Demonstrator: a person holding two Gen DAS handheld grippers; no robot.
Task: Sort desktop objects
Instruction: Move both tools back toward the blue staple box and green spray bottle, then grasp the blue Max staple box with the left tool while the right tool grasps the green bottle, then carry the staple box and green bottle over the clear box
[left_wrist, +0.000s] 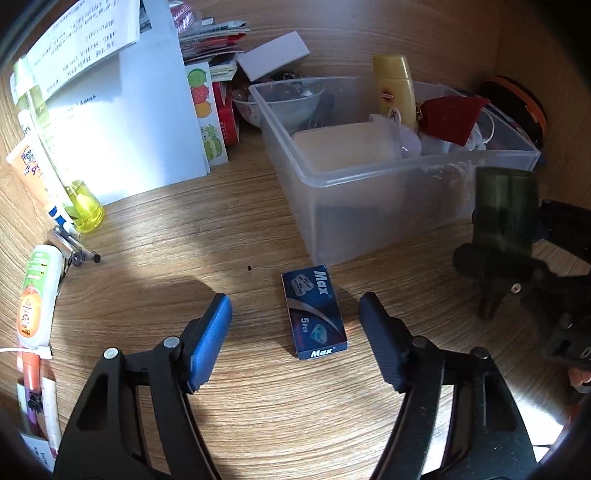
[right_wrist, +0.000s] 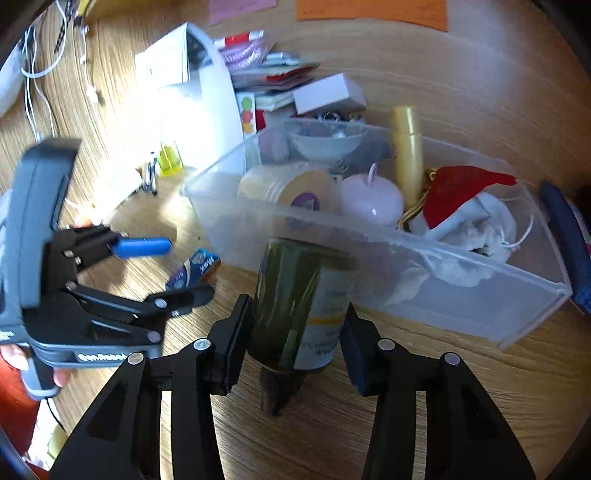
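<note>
The clear bin (right_wrist: 369, 236) in the middle is already holding many things. The right gripper (right_wrist: 295, 325) is squeezing a green bottle (right_wrist: 295, 302), and the left gripper (left_wrist: 295, 328) is gaping around a small blue box (left_wrist: 314, 312), not touching it yet.

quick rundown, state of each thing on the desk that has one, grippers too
left gripper: open, straddling the box, pads clear
Max blade box: closed, lying flat on the desk
right gripper: shut on the bottle
dark green bottle: held inverted, cap down
clear plastic bin: lidless, part filled
</note>
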